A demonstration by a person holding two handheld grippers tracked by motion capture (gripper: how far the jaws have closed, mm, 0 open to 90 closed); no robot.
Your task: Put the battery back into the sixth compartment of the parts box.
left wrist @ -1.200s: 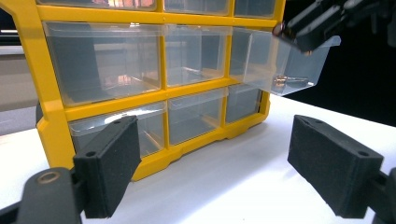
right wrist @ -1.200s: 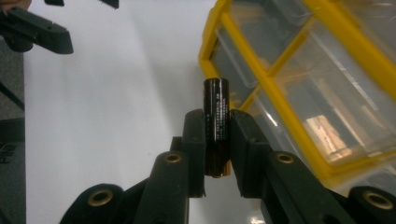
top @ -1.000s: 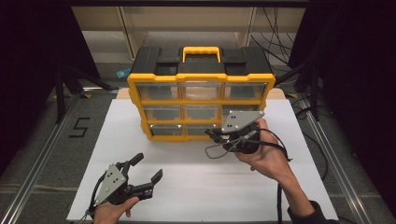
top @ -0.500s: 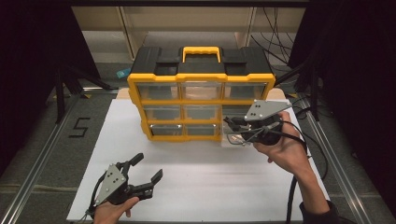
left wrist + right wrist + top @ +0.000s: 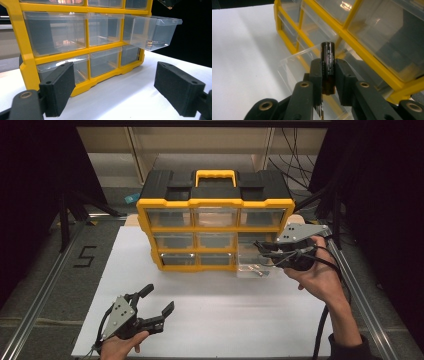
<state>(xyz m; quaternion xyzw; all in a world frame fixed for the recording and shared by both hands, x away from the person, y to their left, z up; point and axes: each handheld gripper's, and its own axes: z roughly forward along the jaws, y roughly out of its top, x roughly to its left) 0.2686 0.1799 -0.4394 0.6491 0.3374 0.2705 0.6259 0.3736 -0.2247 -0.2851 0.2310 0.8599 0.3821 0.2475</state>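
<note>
A dark cylindrical battery [image 5: 327,66], its fine print too small to read, stands upright clamped in the right hand-held gripper [image 5: 328,75] over the pulled-out clear drawer [image 5: 251,262] of the yellow organizer [image 5: 215,222]. The left hand-held gripper [image 5: 156,301] rests spread wide near the worktop's [image 5: 220,320] front edge.

I saw the yellow-and-black drawer cabinet [image 5: 215,220] standing upright on the white bench [image 5: 220,315], its clear drawers shut except the middle-row right drawer [image 5: 152,32], which was pulled out, a small object lying inside. The dark cylindrical battery [image 5: 328,67] stood upright, clamped in my right hand-held gripper [image 5: 328,75] above that open drawer.
</note>
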